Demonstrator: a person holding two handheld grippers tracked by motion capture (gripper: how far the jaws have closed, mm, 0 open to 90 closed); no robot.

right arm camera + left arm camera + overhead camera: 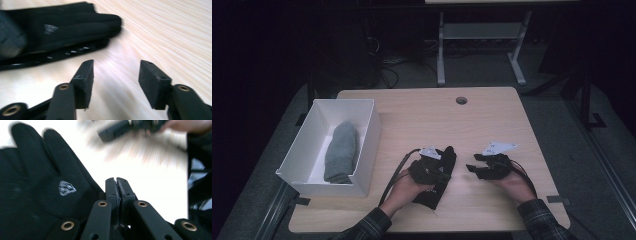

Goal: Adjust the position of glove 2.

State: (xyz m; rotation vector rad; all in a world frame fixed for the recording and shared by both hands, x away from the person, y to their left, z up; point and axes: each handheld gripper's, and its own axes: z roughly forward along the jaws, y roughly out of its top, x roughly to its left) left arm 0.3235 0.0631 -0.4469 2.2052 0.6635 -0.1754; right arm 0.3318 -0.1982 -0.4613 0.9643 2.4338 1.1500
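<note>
A black fabric glove lies low in the frame's centre on the pale wooden surface. The left claw rests over it, jaws pressed together with no cloth visibly between them. Just right, the right claw stands open, empty. A white open box at left holds a grey rolled sock.

Far tongs blurred (glove cut off).

Dim lab: bare desk, floor cables.
</note>
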